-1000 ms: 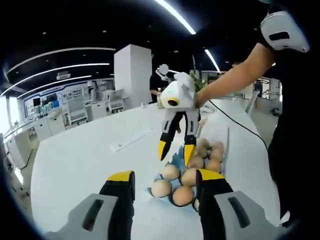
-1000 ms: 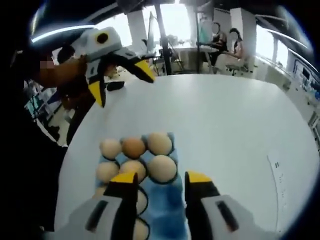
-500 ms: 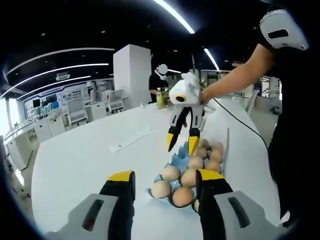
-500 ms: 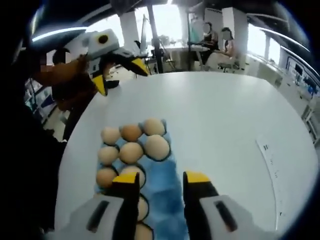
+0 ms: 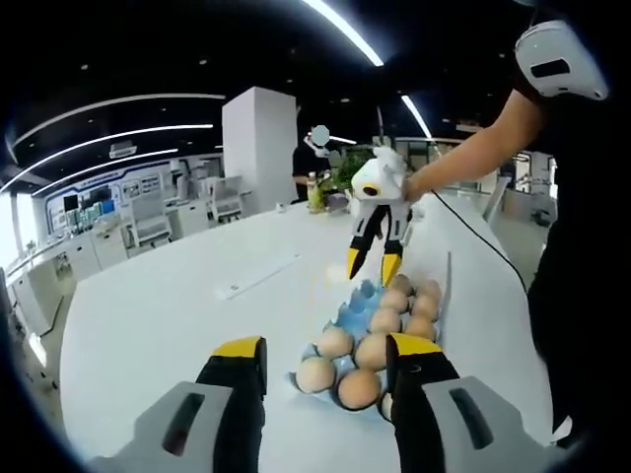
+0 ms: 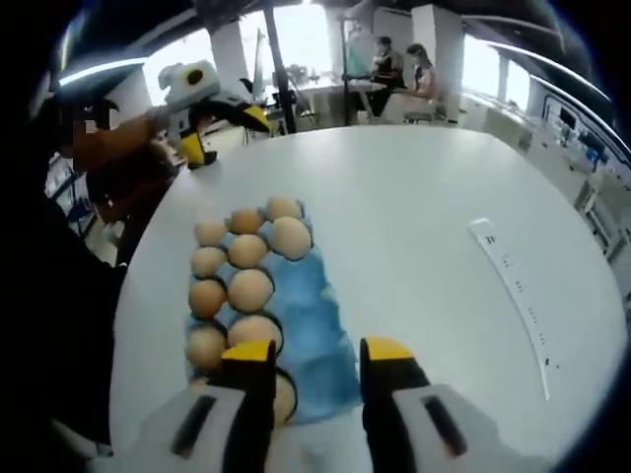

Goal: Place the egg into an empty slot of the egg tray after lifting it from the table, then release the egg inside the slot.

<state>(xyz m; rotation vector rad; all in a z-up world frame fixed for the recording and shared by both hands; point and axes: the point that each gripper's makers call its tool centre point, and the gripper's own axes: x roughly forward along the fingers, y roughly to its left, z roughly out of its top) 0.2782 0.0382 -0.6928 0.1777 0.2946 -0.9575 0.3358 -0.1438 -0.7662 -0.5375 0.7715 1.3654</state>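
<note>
While the eggs (image 6: pixel 249 290) are lying in the blue egg tray (image 6: pixel 315 325), no egg is seen between the jaws of either gripper. In the right gripper view the eggs are arranged in two rows along the left part of the tray, and the slots at the right side of the tray are seen without eggs. In the left gripper view the eggs (image 5: pixel 373 347) are gathered in the near and right part of the egg tray (image 5: pixel 353 309), and bare blue slots are seen at its far left side.

The right gripper (image 6: pixel 315 355) is held above the near end of the tray; its yellow-tipped jaws are spread apart and nothing is pinched between them. In the left gripper view this right gripper (image 5: pixel 373 266) is seen hanging over the far end of the tray, with its tips pointing down and clearly parted.

The left gripper (image 5: pixel 326 353) is held in front of the tray, with its jaws also spread and nothing between them. In the right gripper view the left gripper (image 6: pixel 225 133) is seen beyond the far end of the tray, held by a hand (image 6: pixel 118 143).

The tray is placed on a white table (image 6: pixel 424 246). A long white strip (image 6: pixel 515 296) is lying on the table, well apart from the tray.
</note>
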